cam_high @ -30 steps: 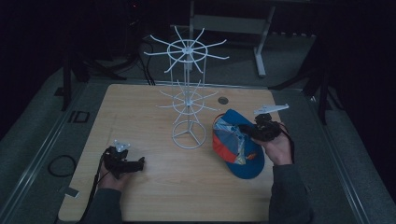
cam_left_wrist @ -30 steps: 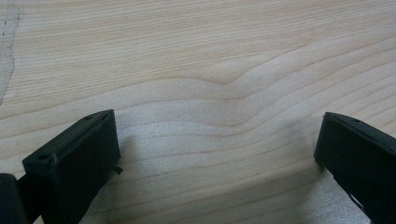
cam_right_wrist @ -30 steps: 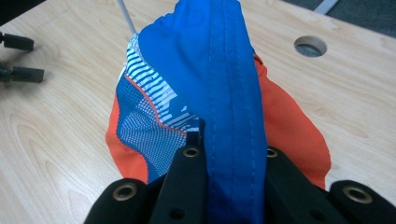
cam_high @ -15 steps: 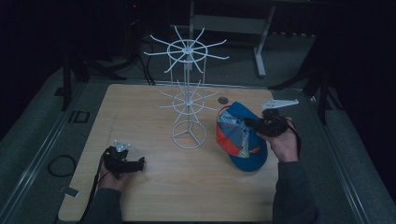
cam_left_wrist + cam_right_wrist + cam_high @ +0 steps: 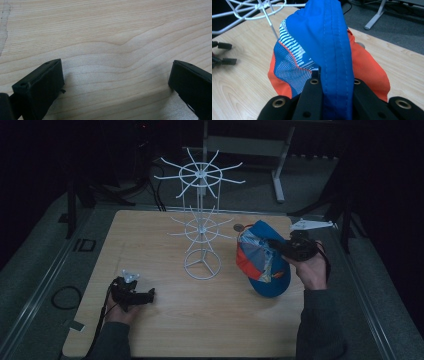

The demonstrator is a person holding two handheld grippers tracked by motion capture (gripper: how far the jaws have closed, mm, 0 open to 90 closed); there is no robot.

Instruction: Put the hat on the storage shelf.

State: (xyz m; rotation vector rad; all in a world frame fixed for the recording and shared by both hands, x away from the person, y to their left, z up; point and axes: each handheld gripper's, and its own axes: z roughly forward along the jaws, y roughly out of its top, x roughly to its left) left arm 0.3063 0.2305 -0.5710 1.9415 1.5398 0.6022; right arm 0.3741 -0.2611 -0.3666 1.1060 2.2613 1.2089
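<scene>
A blue and orange cap point(image 5: 262, 262) is held tilted on its side at the right of the wooden table point(image 5: 150, 245), its brim down near the tabletop. My right gripper point(image 5: 281, 249) is shut on it from the right. In the right gripper view the jaws pinch a stitched blue band of the cap point(image 5: 322, 47), with my right gripper point(image 5: 334, 81) closed tight around the fabric. My left gripper point(image 5: 145, 296) rests low at the front left of the table. Its jaws stand wide apart over bare wood point(image 5: 112, 30), so the left gripper point(image 5: 116, 80) is open and holds nothing.
A white wire display rack point(image 5: 201, 227) with two tiers of radiating arms stands mid-table, just left of the cap; its arms show as the rack point(image 5: 257, 7) in the right gripper view. A small dark round object point(image 5: 238, 227) lies behind the cap. Dark floor surrounds the table.
My right gripper has carried the cap a little to the right and away from the person, tilting it more upright. The left gripper has stayed put.
</scene>
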